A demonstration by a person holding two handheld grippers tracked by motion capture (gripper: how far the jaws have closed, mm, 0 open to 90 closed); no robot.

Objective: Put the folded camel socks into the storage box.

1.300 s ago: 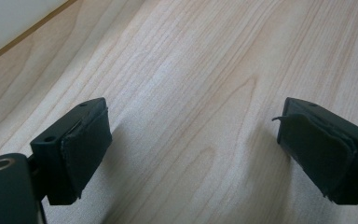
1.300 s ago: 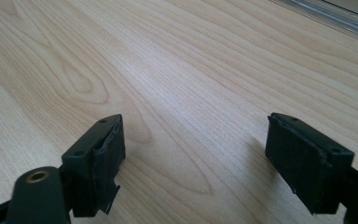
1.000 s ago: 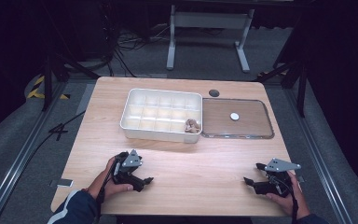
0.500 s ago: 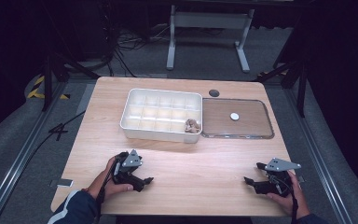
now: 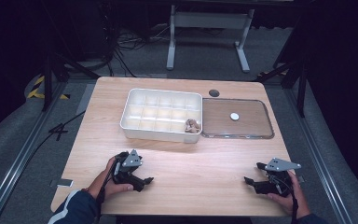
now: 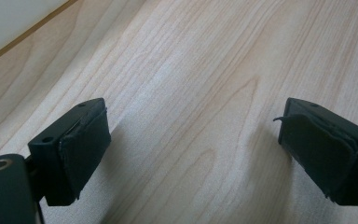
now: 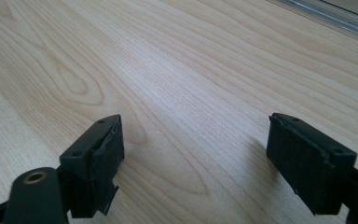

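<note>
I take the white compartment box as my landmark, set toward the far side of the table. The work in hand looks to be about the small brownish things lying in its near right corner compartment; I cannot tell what they are at this size. Every other compartment looks bare, which suggests sorting or unloading has barely begun or is nearly over, and I can't say which.

Just right of the box, touching its wall, lies a clear lid flat on the wood, with a small white disc on its middle. I'd judge it was put there to keep the box open and the lid within reach. Beyond the lid sits a dark round grommet in the tabletop.

Both tools rest well on the near side of the box. My left gripper sits low on the wood near the box's left half, jaws spread wide with nothing between them, as the left gripper view confirms. My right gripper is near the front right edge, likewise wide apart and empty. Both point inward, parked ready.
</note>
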